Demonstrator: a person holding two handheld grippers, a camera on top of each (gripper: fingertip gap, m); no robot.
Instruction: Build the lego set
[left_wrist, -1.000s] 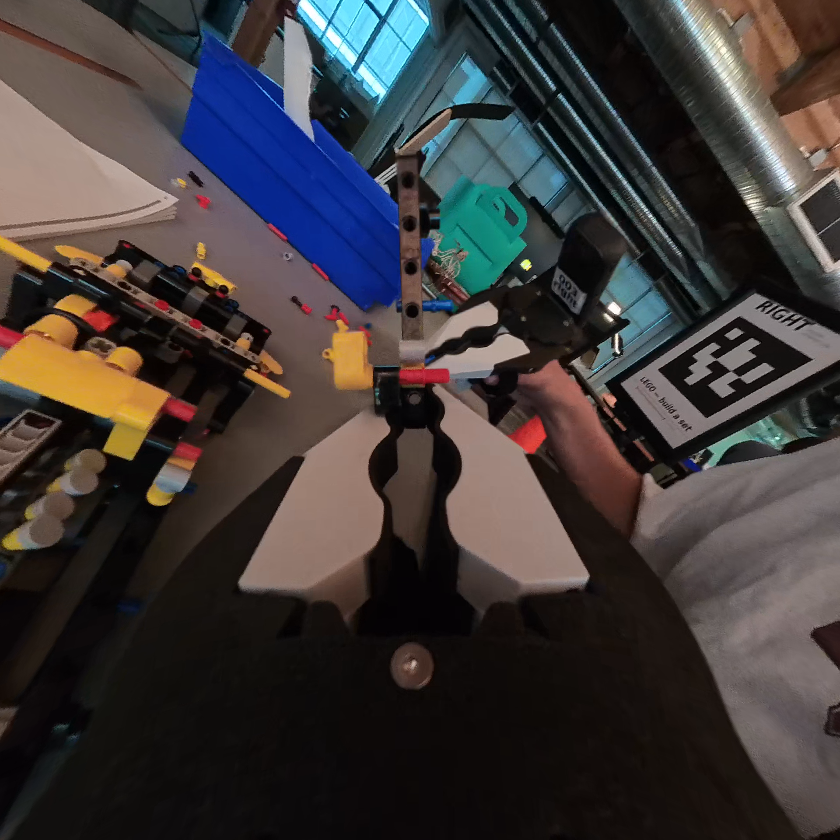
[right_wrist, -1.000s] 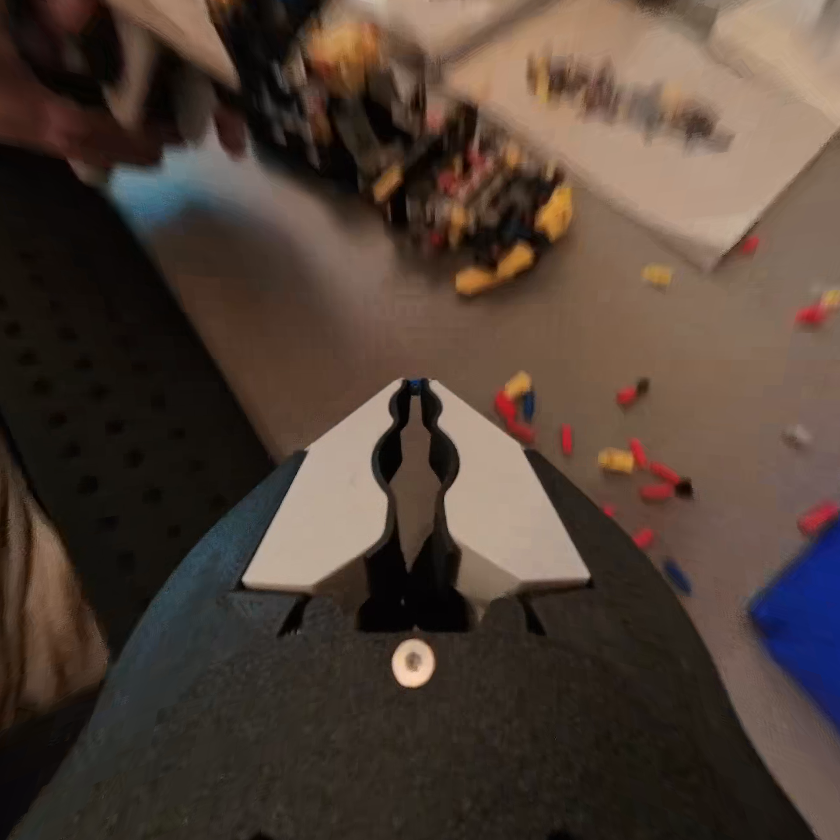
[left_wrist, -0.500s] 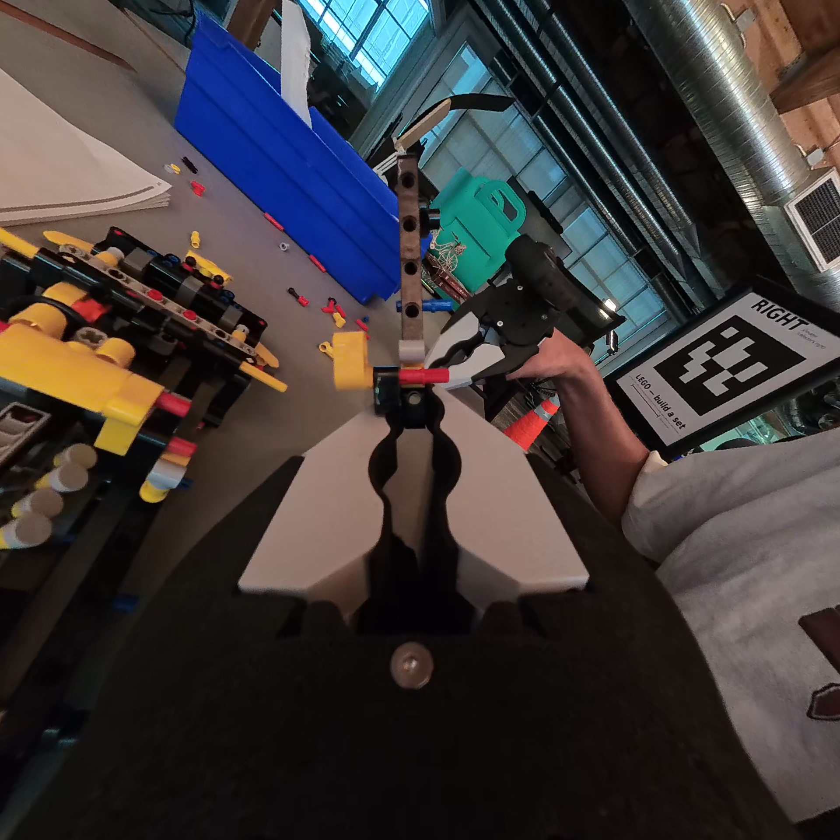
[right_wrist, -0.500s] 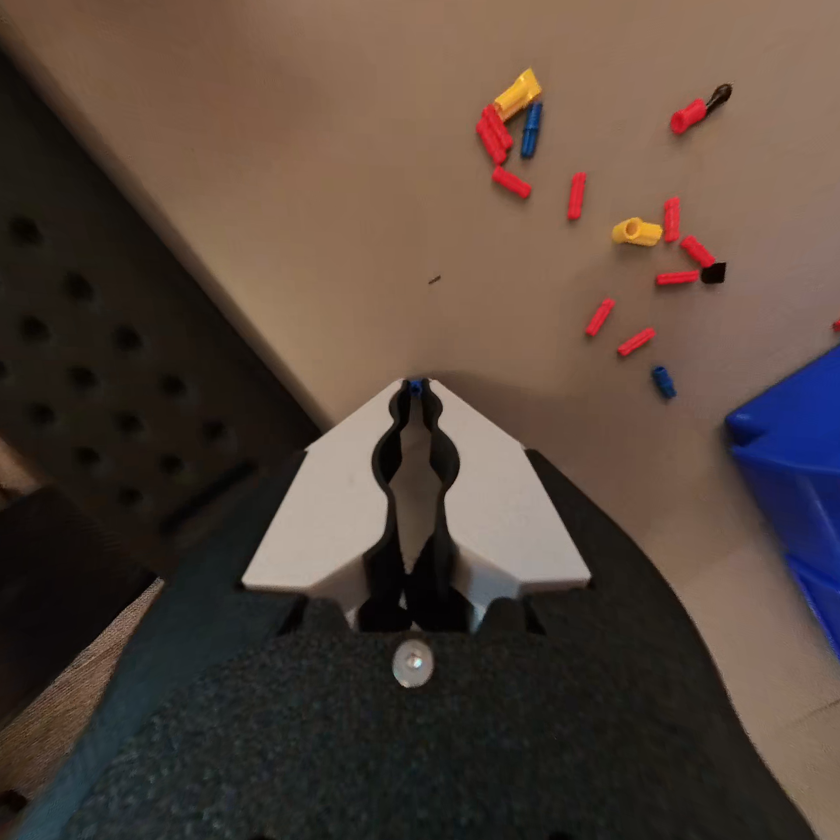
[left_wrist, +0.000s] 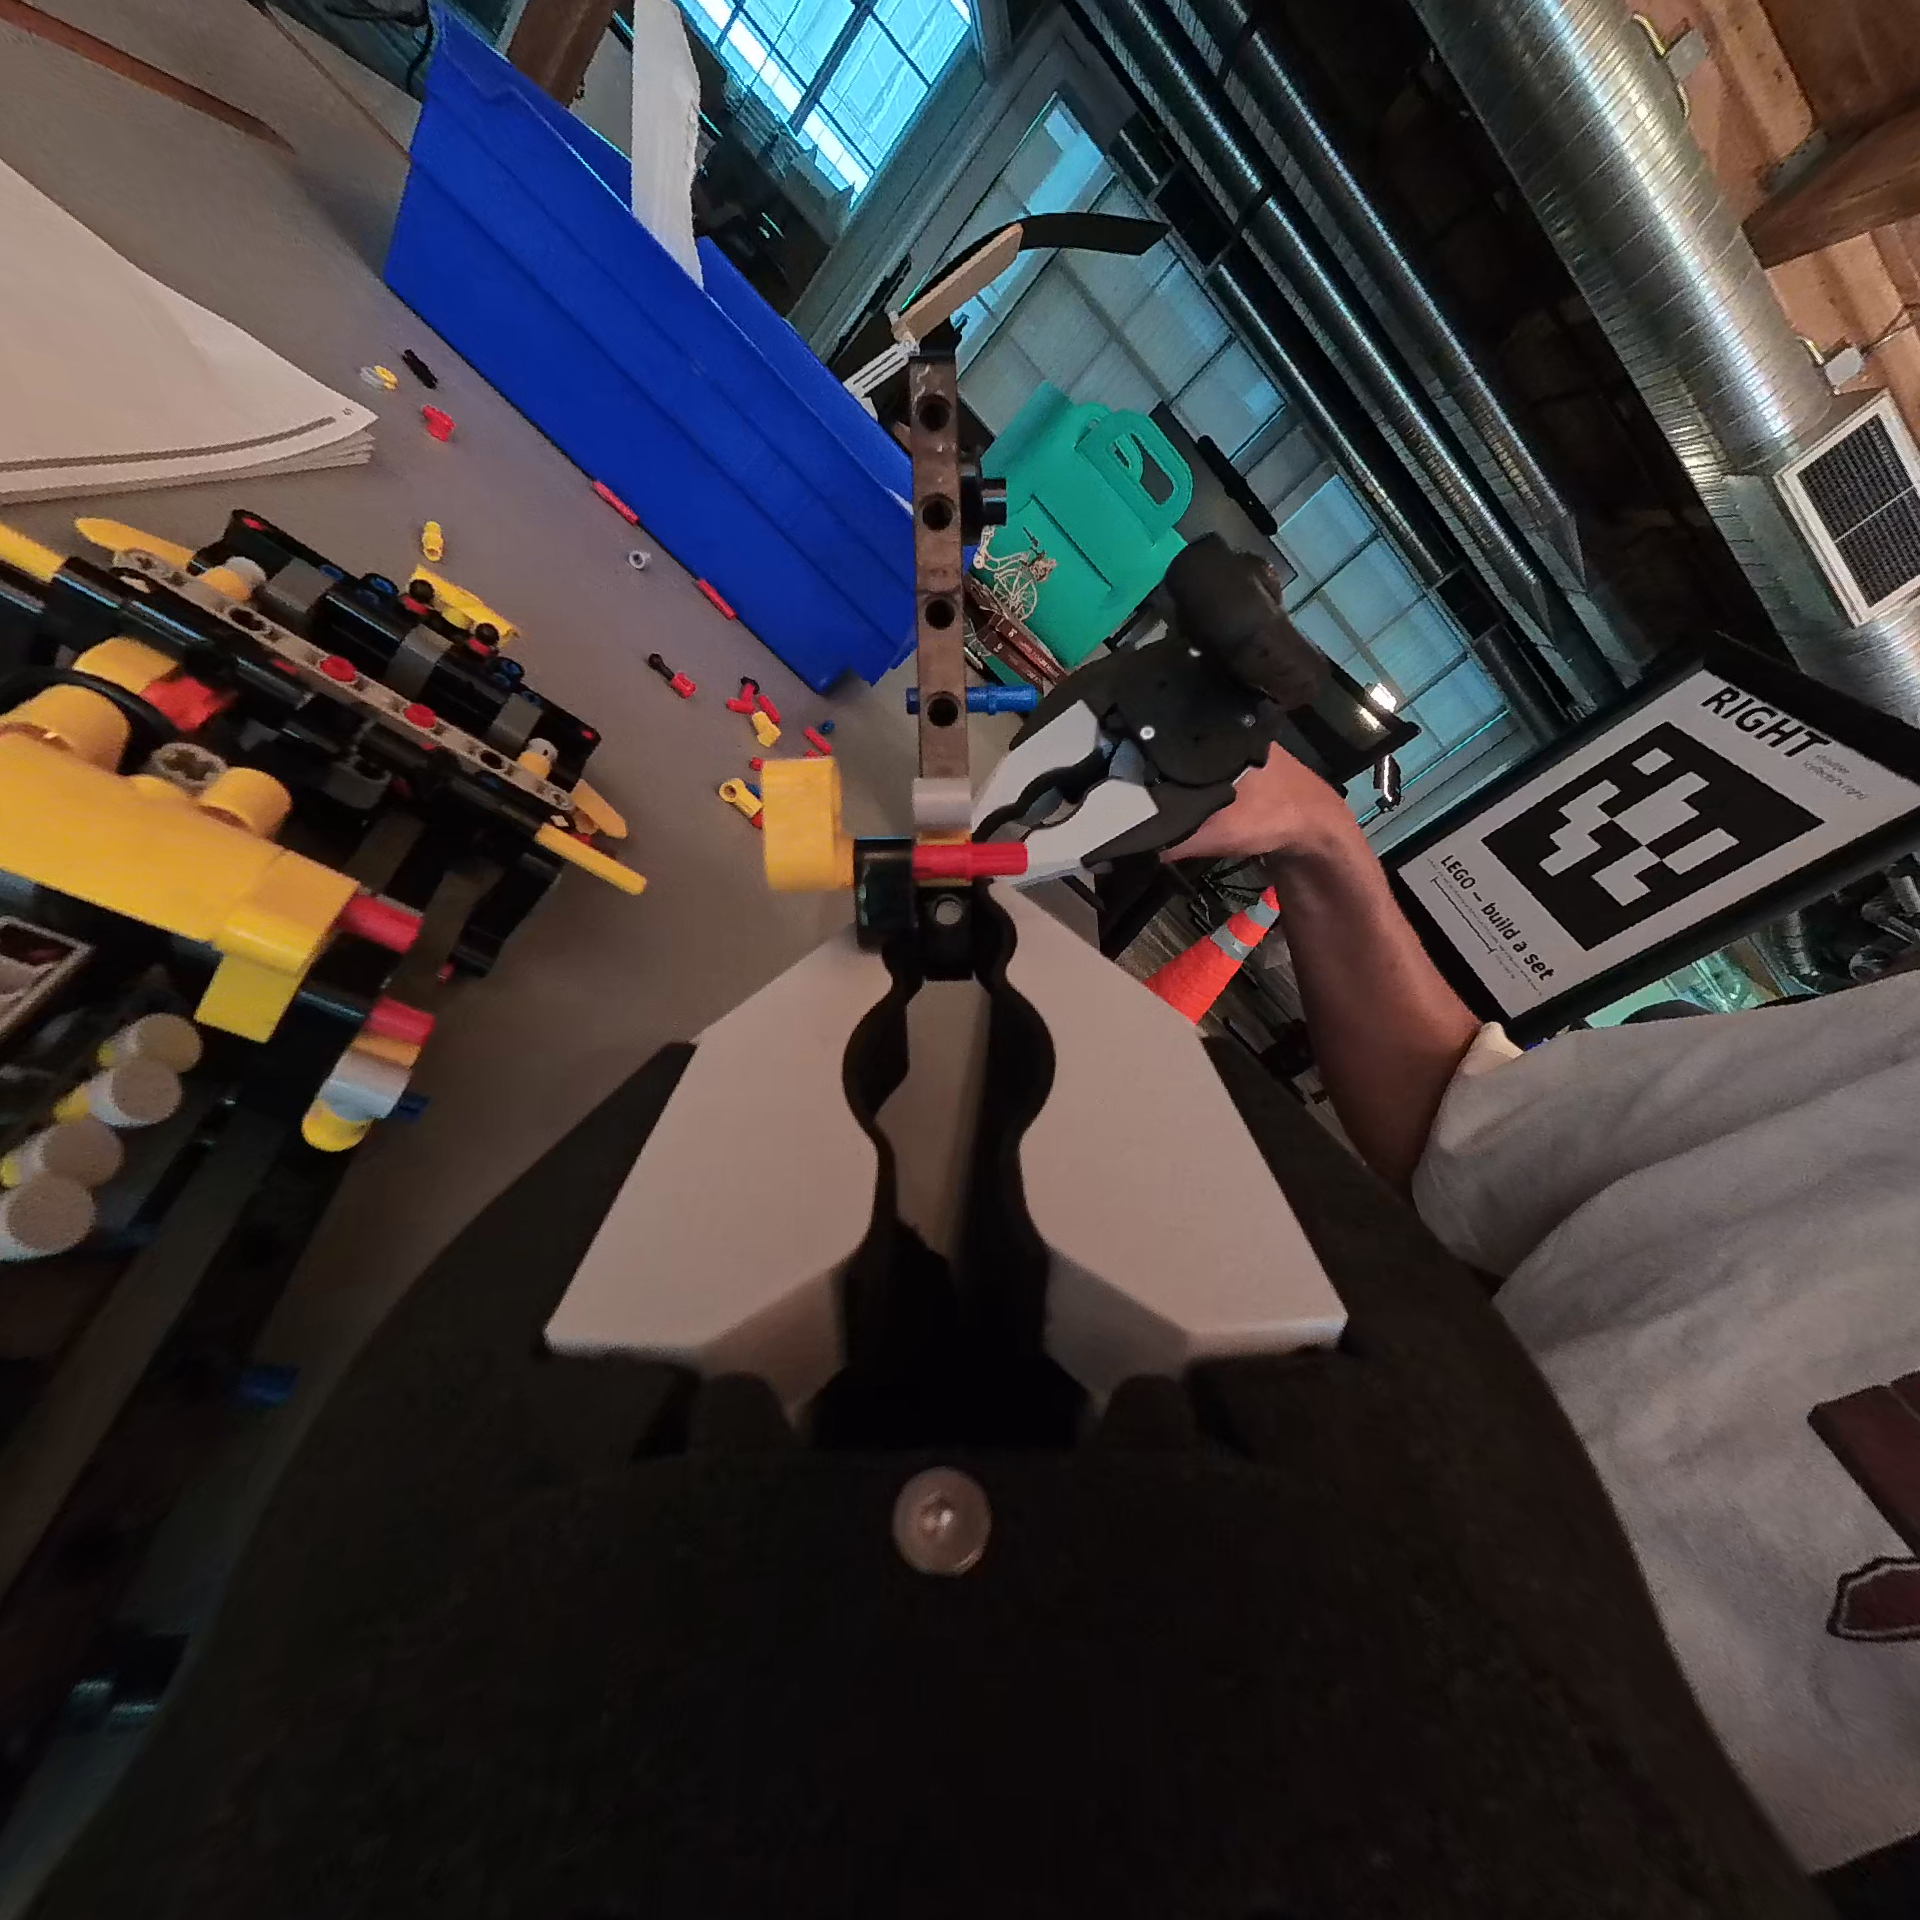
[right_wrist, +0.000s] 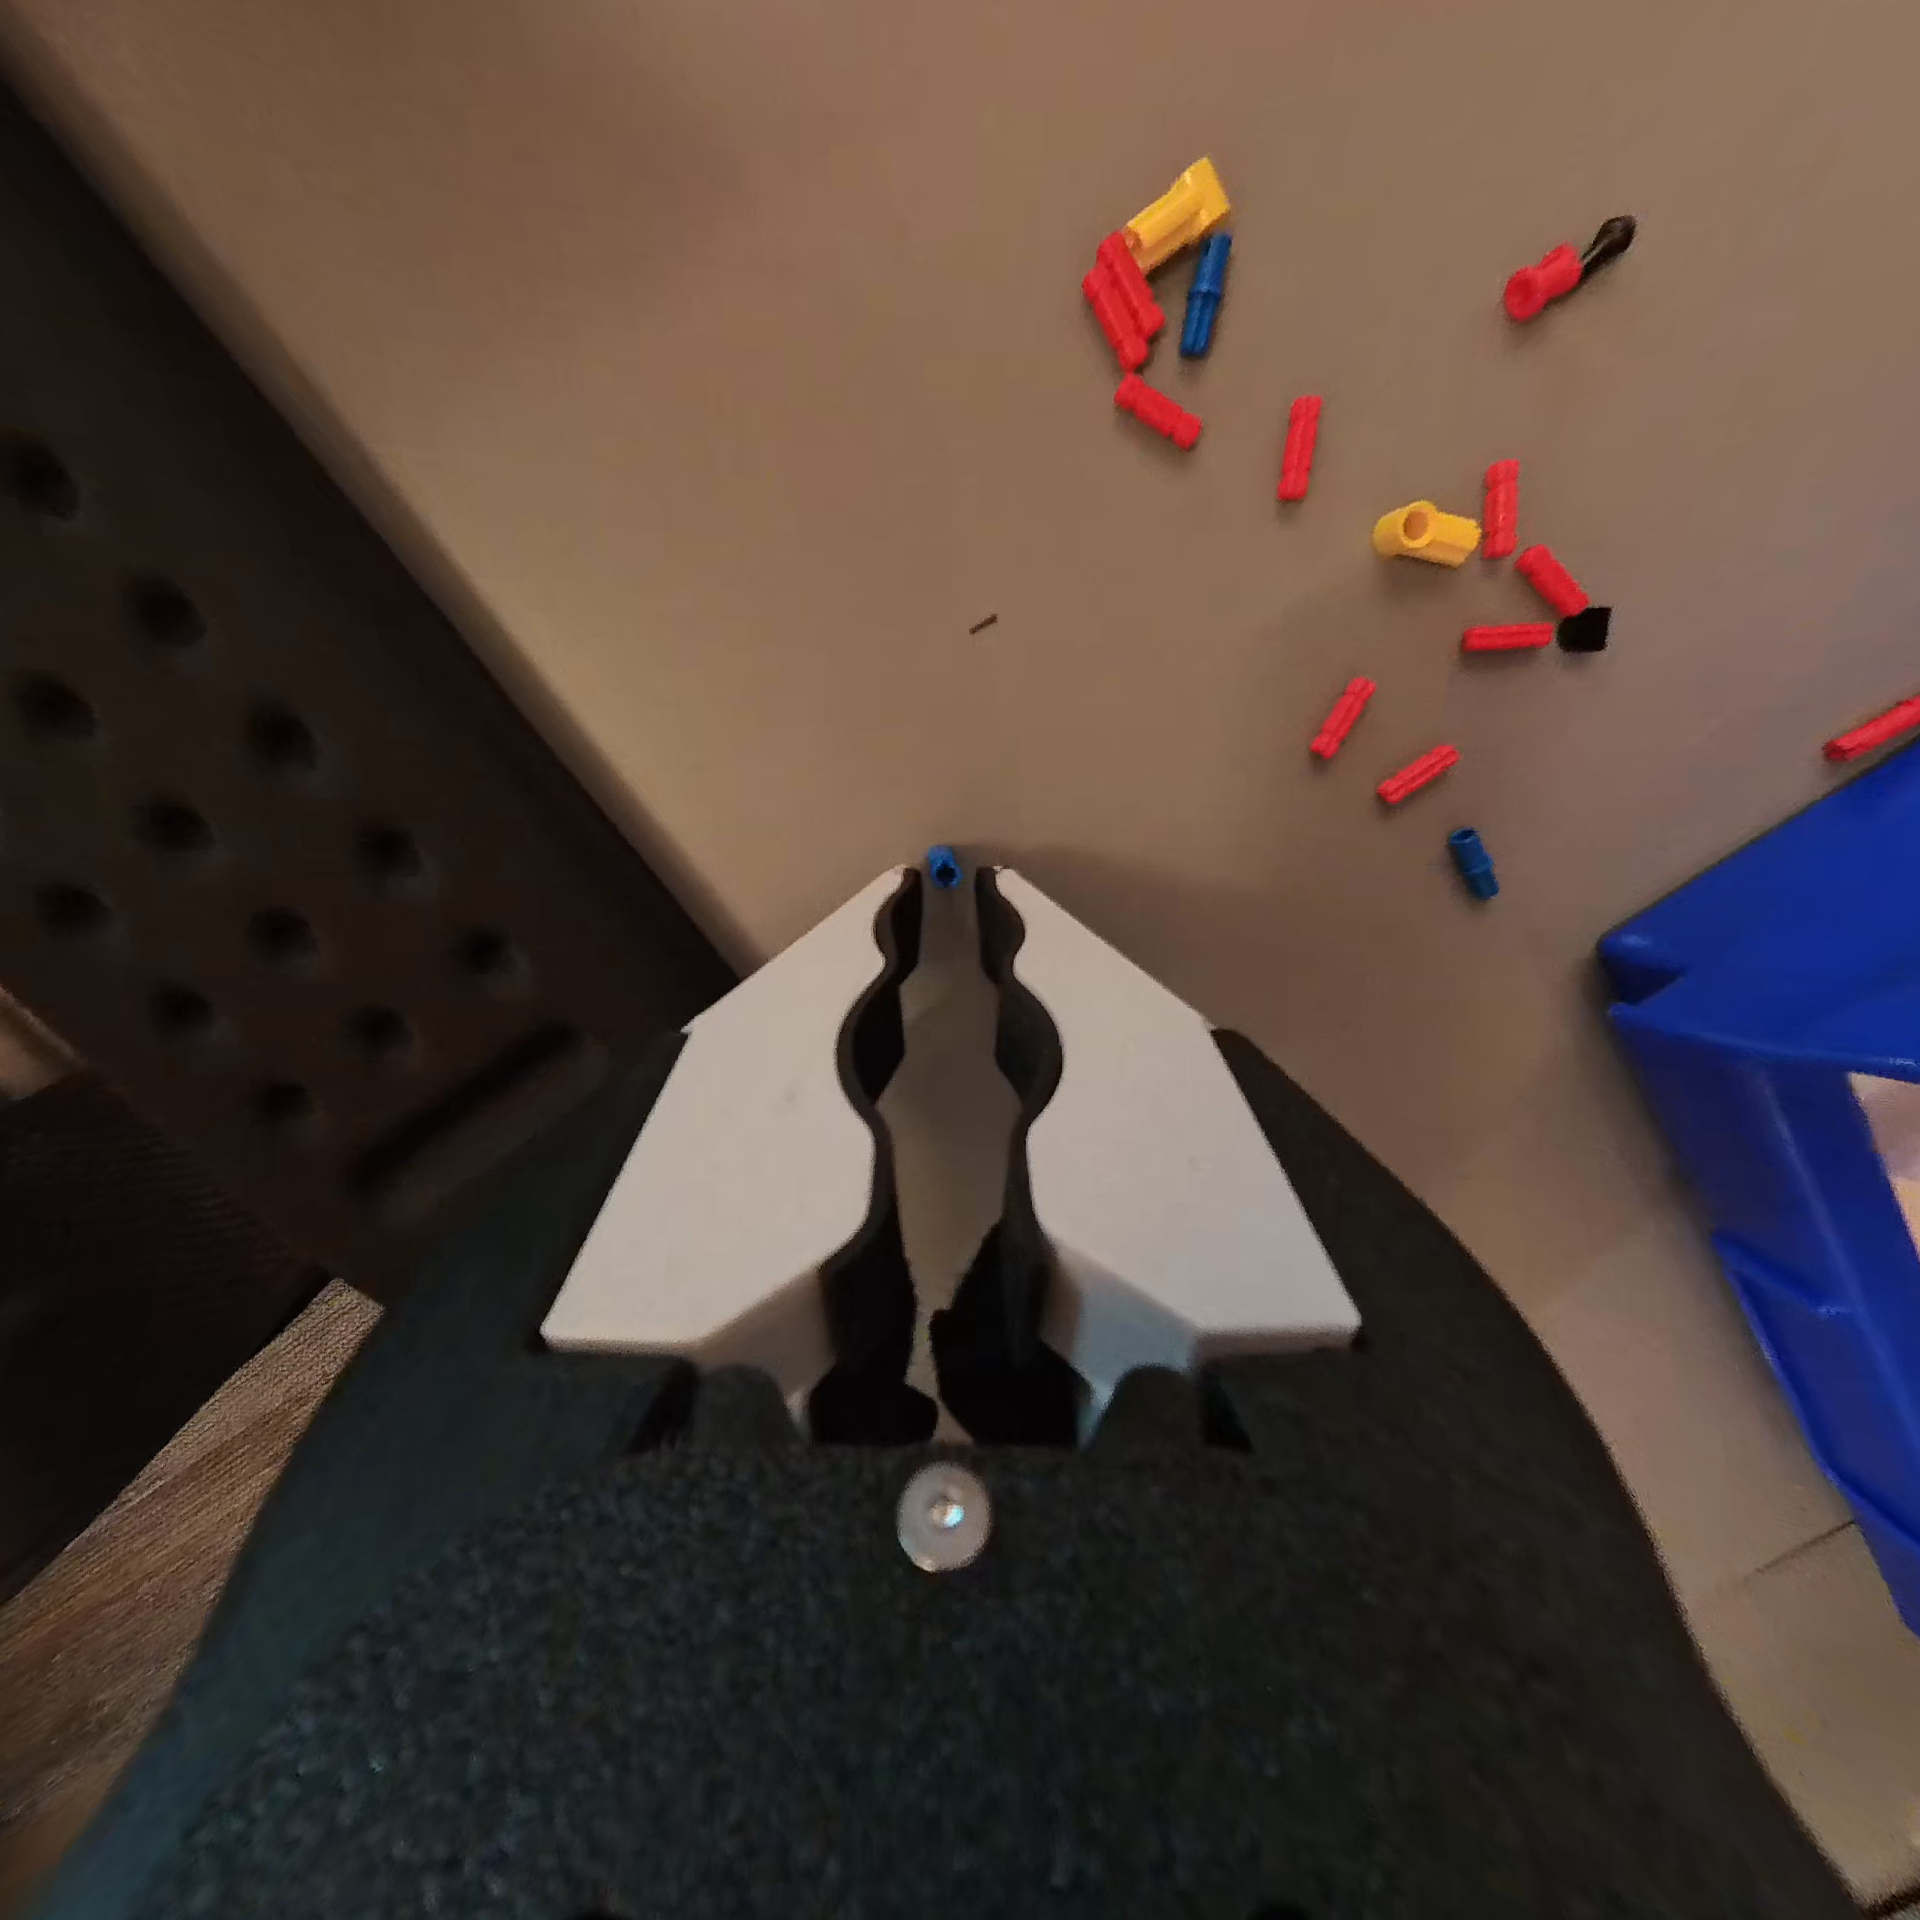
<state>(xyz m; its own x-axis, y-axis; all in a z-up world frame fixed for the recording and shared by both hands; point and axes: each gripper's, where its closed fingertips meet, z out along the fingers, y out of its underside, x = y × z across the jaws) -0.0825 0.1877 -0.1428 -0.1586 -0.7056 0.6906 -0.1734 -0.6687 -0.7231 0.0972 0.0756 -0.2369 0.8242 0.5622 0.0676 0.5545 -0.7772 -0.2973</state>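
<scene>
So the left tool (left_wrist: 940, 920) is clamped tight on a small lego sub-assembly (left_wrist: 914, 831), held up off the desk (left_wrist: 312, 260): a black connector pinched at the tips, a grey beam with holes (left_wrist: 938, 582) standing straight up from it, a chunky yellow piece (left_wrist: 802, 836) on the left side and a red axle (left_wrist: 968, 857) sticking out to the right. The right tool (left_wrist: 1013, 842) is right there in the left wrist view, its white tips just beside the end of that red axle; can't tell if they actually touch it. In its own view the right tool (right_wrist: 948, 878) has its jaws slightly parted, with a tiny blue pin (right_wrist: 943, 864) sitting at the tips, and I honestly can't tell whether the pin is gripped or just loose in the gap. Over on the left of the desk is the big black-and-yellow lego build (left_wrist: 260, 748), and a stack of white sheets (left_wrist: 125, 395) lies farther back. A blue bin (left_wrist: 644, 343) sits at the far side, with loose red, yellow and blue pins (right_wrist: 1351, 468) scattered on the desk near it.
</scene>
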